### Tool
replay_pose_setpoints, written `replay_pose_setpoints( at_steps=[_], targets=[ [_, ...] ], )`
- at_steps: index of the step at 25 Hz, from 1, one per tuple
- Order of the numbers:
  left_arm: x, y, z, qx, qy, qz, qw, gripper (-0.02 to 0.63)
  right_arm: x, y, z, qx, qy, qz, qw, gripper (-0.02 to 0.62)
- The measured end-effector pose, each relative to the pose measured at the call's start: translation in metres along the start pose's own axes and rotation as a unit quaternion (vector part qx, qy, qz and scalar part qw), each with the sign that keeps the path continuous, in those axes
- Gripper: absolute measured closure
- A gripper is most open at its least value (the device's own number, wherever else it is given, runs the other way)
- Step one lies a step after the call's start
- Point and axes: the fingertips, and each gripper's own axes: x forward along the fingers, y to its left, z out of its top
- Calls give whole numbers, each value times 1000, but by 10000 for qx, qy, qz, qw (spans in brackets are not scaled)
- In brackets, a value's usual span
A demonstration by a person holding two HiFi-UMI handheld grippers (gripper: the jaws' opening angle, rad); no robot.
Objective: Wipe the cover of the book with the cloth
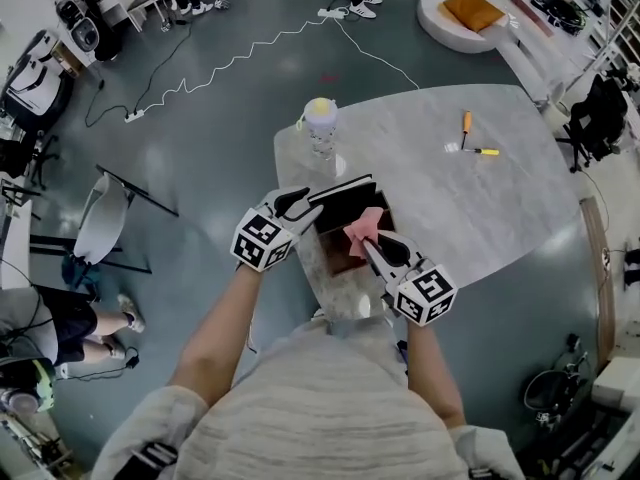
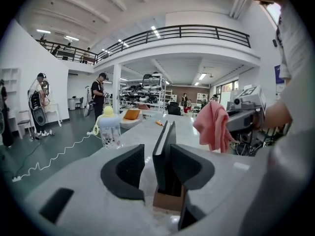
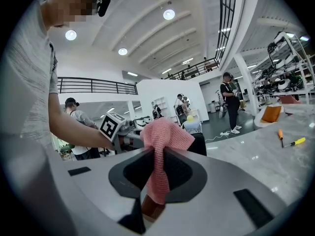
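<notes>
Head view. Grey table [image 1: 470, 203], with the person standing at its near tip.

The book [image 1: 347, 204] has a black cover and stands on its edge in a small brown box [image 1: 347, 256], dead ahead at 12 o'clock from the person.

The left gripper [image 1: 303, 205] comes in from 9 o'clock of the book, with its tips at the book's left end. In the left gripper view its jaws are spread and the book [image 2: 165, 154] stands upright between them. The cover lies against or just beside the right-hand pad, and a clear gap is left to the other pad. There is no pinch on it.

The right gripper [image 1: 378, 250] sits at 5 o'clock of the book with its tips toward the cover. Its jaws are pressed together on the pink cloth [image 3: 160, 149]. The top of the cloth bunches above the pads and a tail hangs below them.

From the head, the cloth [image 1: 365, 228] overlaps the lower right of the cover. From the left gripper view it hangs at 2 o'clock of the book with a gap showing. Whether it touches the book cannot be settled.

Other things on the table:
- A clear bottle with a yellow cap [image 1: 320, 123] stands at 11 o'clock of the book, near the far edge.
- An orange-handled tool [image 1: 466, 123] and a yellow pen [image 1: 485, 151] lie at 2 o'clock, well apart from the work.
</notes>
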Motion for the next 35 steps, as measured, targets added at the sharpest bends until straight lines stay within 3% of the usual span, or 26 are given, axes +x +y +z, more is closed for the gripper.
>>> replay_pose_setpoints(
  at_steps=[5,14,21,26,35],
  targets=[
    [11,-4,-2,27,140,-82,9999,500,13,-29,-12,-91,224,-106,9997,546],
    [17,5,-2,-507,376,-55,9980,511,49,-75,-20,-443,456,-712,9954,545],
    [17,7,-6,-519,459,-26,9976,512,70,-94,-24,-528,412,-1251,9899,545],
    [18,8,-5,-569,465,-18,9973,512,84,-82,-31,-550,514,-1176,9902,545],
    [17,9,-4,-607,451,-26,9971,511,108,-29,-56,-789,1015,-359,9911,546]
  ],
)
